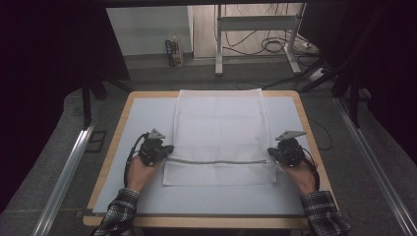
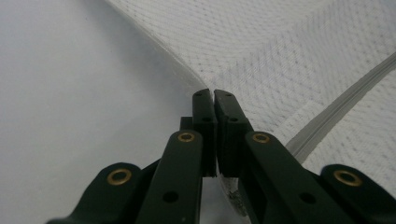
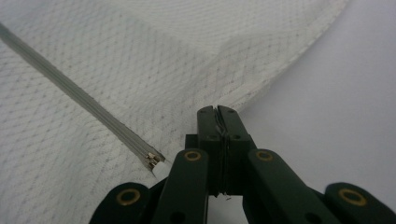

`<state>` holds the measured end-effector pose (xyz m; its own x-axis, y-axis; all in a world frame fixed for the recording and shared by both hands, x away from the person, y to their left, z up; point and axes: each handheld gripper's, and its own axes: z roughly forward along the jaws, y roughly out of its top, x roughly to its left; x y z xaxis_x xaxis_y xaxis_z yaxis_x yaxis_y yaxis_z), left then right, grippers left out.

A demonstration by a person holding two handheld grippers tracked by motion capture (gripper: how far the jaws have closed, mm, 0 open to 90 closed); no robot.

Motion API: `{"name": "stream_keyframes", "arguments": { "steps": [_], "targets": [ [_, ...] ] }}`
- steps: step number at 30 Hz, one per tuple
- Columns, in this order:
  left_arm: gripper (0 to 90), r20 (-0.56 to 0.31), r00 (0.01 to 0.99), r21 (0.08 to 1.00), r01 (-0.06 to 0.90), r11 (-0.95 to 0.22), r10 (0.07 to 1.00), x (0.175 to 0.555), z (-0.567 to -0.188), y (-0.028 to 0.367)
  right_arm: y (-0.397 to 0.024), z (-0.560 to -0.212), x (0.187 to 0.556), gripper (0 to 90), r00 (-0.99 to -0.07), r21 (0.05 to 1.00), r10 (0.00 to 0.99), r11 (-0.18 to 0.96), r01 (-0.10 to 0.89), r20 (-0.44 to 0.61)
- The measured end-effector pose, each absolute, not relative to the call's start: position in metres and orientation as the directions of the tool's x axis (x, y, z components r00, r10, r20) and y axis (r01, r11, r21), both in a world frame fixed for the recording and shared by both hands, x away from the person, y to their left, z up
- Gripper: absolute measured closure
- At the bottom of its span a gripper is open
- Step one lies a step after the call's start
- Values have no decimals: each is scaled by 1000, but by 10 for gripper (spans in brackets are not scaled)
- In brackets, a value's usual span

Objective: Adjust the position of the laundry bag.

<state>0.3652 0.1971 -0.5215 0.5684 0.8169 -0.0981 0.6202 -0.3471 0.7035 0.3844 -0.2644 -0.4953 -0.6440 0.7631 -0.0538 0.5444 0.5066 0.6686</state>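
Note:
A white mesh bag [image 1: 219,128] lies flat across the middle of the pale table top [image 1: 142,118], with a grey zipper [image 1: 219,161] running across it near the front. My left gripper [image 1: 167,149] is shut on the bag's left edge at the zipper line. My right gripper [image 1: 272,152] is shut on the right edge at the zipper's end. In the left gripper view the left gripper [image 2: 213,95] pinches the bag's hem [image 2: 289,70], and the zipper [image 2: 336,112] runs off to the right. In the right gripper view the right gripper [image 3: 217,111] has thin mesh [image 3: 140,70] between its jaws, beside the zipper's end [image 3: 152,159].
The table has a wooden rim [image 1: 206,221] at the front. Metal rails [image 1: 64,172] run along the floor on both sides. Behind the table stand a metal desk frame [image 1: 255,34], loose cables [image 1: 275,46] and a small pack [image 1: 174,51].

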Motion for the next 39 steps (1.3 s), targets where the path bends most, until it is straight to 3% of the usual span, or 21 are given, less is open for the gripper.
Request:
{"name": "stream_keyframes", "arguments": {
  "steps": [9,39],
  "targets": [
    [885,-139,579,719,617,-321,803,348,-517,199,-262,-490,364,880,-669,664,740,537,520,-75],
    [881,-128,604,683,629,-372,786,289,-519,206,-260,-489,308,879,-716,645,696,572,506,-56]
  ]
}}
